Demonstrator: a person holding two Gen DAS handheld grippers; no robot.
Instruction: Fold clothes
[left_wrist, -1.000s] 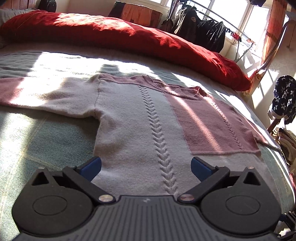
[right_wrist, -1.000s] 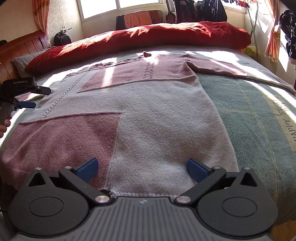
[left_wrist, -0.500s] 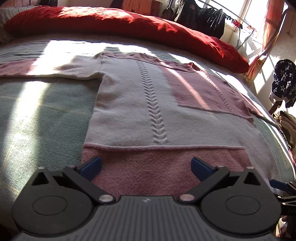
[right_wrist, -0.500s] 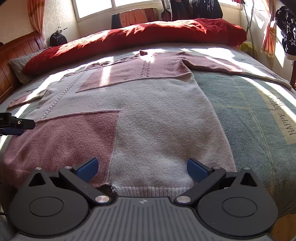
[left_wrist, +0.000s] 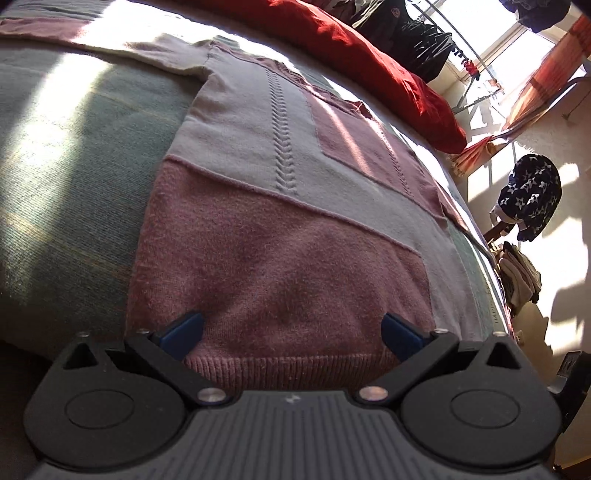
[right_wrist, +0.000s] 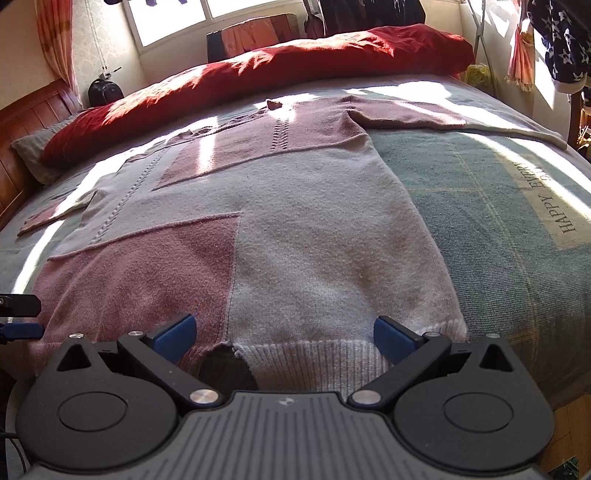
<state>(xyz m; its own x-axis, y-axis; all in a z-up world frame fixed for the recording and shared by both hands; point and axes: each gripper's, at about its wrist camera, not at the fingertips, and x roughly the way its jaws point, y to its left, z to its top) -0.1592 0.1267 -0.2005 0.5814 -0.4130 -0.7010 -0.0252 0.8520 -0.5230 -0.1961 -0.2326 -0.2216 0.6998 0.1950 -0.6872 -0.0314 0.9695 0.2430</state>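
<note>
Two claws hang spread wide over the ribbed hem of a pink-and-grey sweater (right_wrist: 295, 221) lying flat on a green-blanketed bed (right_wrist: 498, 229), sleeves out to both sides. The left claw (left_wrist: 291, 328) sits at the pink corner of the hem, the right claw (right_wrist: 284, 330) at the pale corner, neither gripping fabric. A red duvet (right_wrist: 258, 74) lies bunched beyond the collar.

Bed (right_wrist: 509, 236), green checked cover; pink-grey sweater (right_wrist: 295, 229) spread flat on it, red duvet (right_wrist: 258, 81) along far edge.
</note>
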